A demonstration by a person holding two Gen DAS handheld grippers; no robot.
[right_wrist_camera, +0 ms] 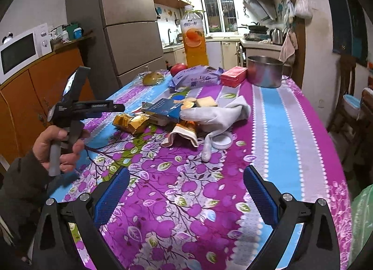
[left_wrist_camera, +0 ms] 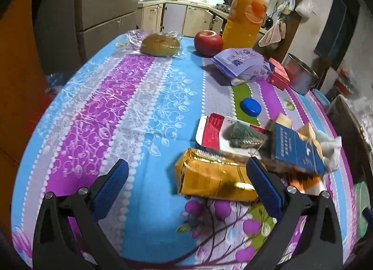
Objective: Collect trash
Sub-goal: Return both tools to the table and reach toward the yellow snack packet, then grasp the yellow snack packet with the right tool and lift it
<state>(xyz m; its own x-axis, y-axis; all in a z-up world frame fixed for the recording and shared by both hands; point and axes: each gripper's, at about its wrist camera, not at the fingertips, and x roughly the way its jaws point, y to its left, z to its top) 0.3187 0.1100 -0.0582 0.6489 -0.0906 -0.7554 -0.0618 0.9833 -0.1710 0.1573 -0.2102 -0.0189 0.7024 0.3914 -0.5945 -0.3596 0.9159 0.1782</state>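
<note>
The left hand-held gripper [left_wrist_camera: 187, 182] hangs over the tabletop [left_wrist_camera: 130, 111] with its blue pads spread wide and nothing between them. Just ahead of it, in the lower right of the left wrist frame, lies the trash pile. A crumpled gold foil wrapper [left_wrist_camera: 209, 176] sits nearest, shiny and creased, its right end behind the right finger. Behind it a white and red tray [left_wrist_camera: 211, 133] holds a dark green scouring pad [left_wrist_camera: 244, 136], and a blue carton [left_wrist_camera: 296, 151] leans across the tray's right side. A blue bottle cap [left_wrist_camera: 250, 106] lies alone just beyond the tray.

In the right wrist frame the right hand-held gripper [right_wrist_camera: 186, 196] is also spread and empty, low in the picture, well apart from the pile in the middle of the frame. There the gold foil wrapper [right_wrist_camera: 130, 122] sits at the pile's left edge, with a grey sock [right_wrist_camera: 216, 116] and a white lid [right_wrist_camera: 222, 141] to its right. A hand [right_wrist_camera: 58, 146] grips the left tool's handle at the left edge.

Farther back stand an orange juice bottle [right_wrist_camera: 194, 41], a red apple [left_wrist_camera: 208, 42] and a steel pot [right_wrist_camera: 265, 71].
</note>
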